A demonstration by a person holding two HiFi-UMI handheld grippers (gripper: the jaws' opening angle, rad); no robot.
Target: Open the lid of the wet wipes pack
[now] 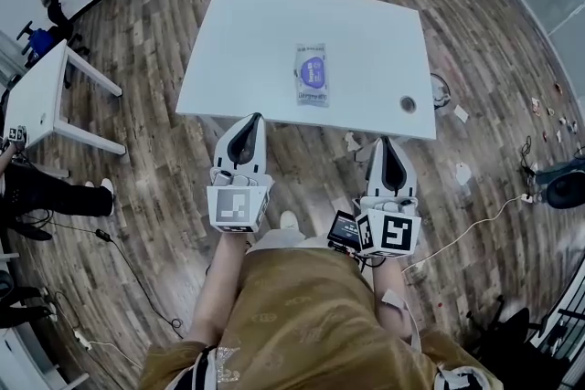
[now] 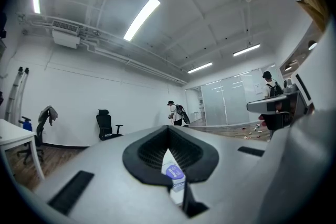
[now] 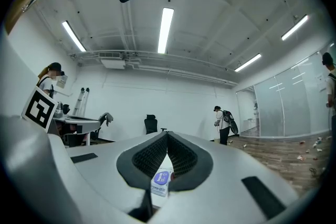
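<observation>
The wet wipes pack (image 1: 312, 75) lies unobstructed on a white table (image 1: 247, 41). The left gripper (image 1: 255, 120) and right gripper (image 1: 388, 142), jaws pressed together and empty, hang short of its near edge. Only the gripper views show a distant person (image 3: 224, 124).

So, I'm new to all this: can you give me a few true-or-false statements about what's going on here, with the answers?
1. The wet wipes pack lies on the white table. True.
2. The left gripper is holding the pack. False: it and the right gripper are back by the table's near edge, clear of the pack, jaws together on nothing.
3. The floor is carpeted. False: it is wood planks, with bits of litter and cables on it.
4. Somebody else is in the room. True: a person with a backpack stands near the glass wall.
</observation>
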